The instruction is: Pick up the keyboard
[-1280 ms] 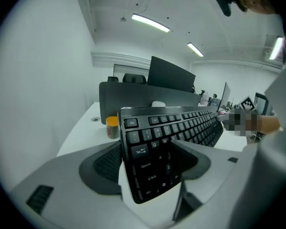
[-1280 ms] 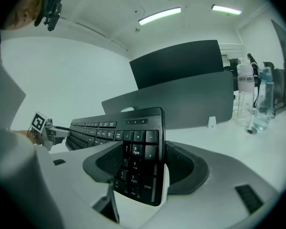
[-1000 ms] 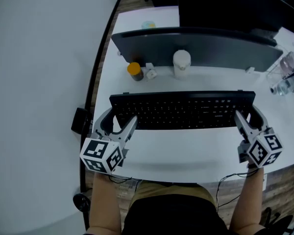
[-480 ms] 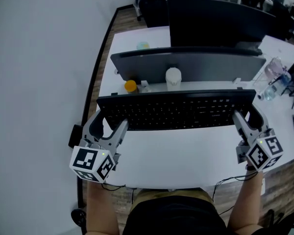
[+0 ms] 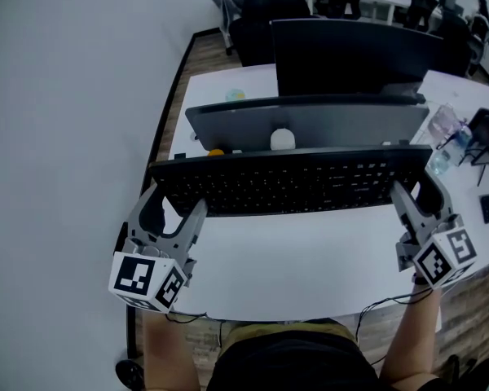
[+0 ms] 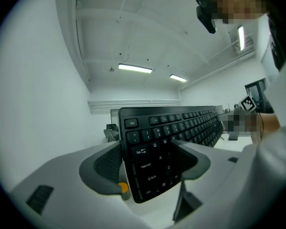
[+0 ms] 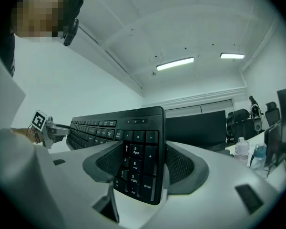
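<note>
The long black keyboard (image 5: 285,182) hangs level above the white table (image 5: 293,259), held at both ends. My left gripper (image 5: 175,198) is shut on its left end; in the left gripper view the keyboard (image 6: 152,147) stands between the grey pads (image 6: 107,163), gripped near the Tab and Shift keys. My right gripper (image 5: 414,187) is shut on the right end; in the right gripper view the pads (image 7: 183,163) clamp the number-pad end of the keyboard (image 7: 133,147).
Behind the keyboard stands a grey monitor back (image 5: 301,125), with a white bottle (image 5: 283,138) and an orange-capped item (image 5: 217,151) partly hidden. A dark monitor (image 5: 350,55) and office chairs lie farther back. Clear bottles (image 5: 444,125) stand at the right.
Both grippers have risen with the keyboard, lifting it off the table. It now covers most of the white bottle and the orange item behind it.
</note>
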Motion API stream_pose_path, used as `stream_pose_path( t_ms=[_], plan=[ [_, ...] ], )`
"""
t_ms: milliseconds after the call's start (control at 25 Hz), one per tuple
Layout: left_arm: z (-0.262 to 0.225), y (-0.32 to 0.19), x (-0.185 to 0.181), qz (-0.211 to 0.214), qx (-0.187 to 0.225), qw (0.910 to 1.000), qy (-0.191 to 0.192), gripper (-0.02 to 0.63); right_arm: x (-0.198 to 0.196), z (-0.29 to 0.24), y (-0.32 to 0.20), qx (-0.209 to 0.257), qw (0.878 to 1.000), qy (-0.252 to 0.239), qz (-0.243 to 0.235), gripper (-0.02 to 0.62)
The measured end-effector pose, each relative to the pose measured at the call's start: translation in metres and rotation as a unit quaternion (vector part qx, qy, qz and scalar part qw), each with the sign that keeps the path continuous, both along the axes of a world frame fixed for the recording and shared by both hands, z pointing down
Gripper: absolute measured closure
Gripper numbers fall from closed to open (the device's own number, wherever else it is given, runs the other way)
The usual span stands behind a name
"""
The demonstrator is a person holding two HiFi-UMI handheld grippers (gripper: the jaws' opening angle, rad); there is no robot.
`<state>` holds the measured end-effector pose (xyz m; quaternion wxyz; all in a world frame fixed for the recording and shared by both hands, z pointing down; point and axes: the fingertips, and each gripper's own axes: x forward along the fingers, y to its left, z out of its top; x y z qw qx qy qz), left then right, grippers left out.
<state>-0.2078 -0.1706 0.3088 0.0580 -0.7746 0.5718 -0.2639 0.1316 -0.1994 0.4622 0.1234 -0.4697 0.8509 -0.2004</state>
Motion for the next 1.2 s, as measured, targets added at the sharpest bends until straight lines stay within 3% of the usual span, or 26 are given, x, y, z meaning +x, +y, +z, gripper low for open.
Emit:
stream_pose_path(
  t_ms=[280, 760, 1200],
  plan=[
    [0.002, 0.000, 0.001, 0.030, 0.066, 0.9973, -0.012, 0.285, 0.001, 0.003, 0.000, 0.071, 0.997, -0.010, 0.032, 0.308],
    [-0.002, 0.001, 0.005, 0.067, 0.132, 0.9886, -0.025, 0.284, 0.004, 0.004, 0.006, 0.131, 0.989, -0.022, 0.065, 0.309],
    [-0.002, -0.002, 0.005, 0.071, 0.141, 0.9870, -0.028, 0.284, 0.006, 0.001, 0.010, 0.150, 0.985, -0.020, 0.086, 0.310]
  ],
)
